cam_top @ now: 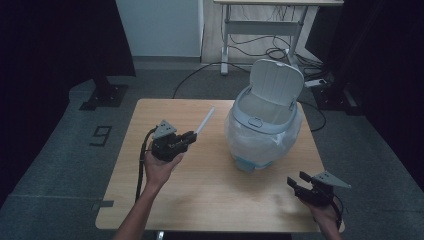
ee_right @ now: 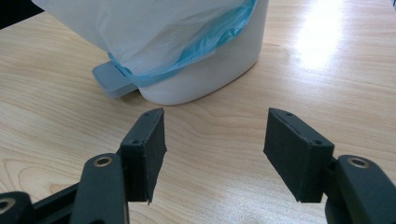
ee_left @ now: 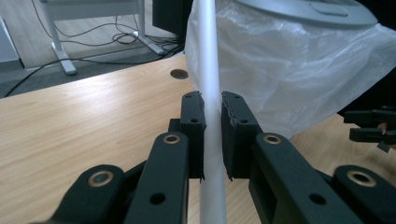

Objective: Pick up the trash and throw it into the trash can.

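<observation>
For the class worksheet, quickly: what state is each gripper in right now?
Left gripper: closed on the white stick.
Right gripper: open, holding nothing.

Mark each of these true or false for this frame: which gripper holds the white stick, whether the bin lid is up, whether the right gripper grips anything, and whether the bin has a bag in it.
1. The left gripper is shut on the white stick. True.
2. The lid of the bin is closed. False: it stands open, tilted back.
3. The right gripper holds the bin's pedal. False: its jaws stand open over the table, with nothing between them.
4. A thin plastic bag lines the bin and hangs over its rim. True.
5. The stick lies flat on the table. False: it is held above it.
</observation>
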A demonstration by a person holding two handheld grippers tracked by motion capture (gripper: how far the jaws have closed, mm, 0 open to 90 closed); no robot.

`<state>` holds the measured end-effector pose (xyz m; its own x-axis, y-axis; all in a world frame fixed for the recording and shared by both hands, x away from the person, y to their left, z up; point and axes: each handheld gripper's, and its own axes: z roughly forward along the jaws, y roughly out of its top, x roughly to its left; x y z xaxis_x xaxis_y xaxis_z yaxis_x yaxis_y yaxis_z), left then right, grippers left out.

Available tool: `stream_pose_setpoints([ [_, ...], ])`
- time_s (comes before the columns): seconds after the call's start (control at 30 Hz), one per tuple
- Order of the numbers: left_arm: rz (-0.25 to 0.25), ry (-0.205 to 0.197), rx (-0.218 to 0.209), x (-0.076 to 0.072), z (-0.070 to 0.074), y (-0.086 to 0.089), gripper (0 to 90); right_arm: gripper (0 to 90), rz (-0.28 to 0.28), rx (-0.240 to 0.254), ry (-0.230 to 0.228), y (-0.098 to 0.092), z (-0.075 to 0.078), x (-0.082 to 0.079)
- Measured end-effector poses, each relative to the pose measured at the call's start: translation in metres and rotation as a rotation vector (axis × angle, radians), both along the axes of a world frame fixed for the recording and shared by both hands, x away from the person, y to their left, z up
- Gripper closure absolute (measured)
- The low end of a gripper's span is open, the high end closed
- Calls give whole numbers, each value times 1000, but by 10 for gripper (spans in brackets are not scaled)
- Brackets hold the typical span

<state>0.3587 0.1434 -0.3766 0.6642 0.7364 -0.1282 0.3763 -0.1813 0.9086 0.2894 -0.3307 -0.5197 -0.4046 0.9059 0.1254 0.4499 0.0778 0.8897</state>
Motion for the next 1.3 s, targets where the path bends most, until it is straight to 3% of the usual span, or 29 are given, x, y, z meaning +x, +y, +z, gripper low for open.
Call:
stream_pose_setpoints([
  [0.47, -20, -36, -1, 1, 21, -10, 801, 379, -4, 4, 11, -3, -2, 1],
  [1.3, -47, -32, -14, 10, 36, -20, 801, 379, -3, -7, 19, -3, -4, 1],
])
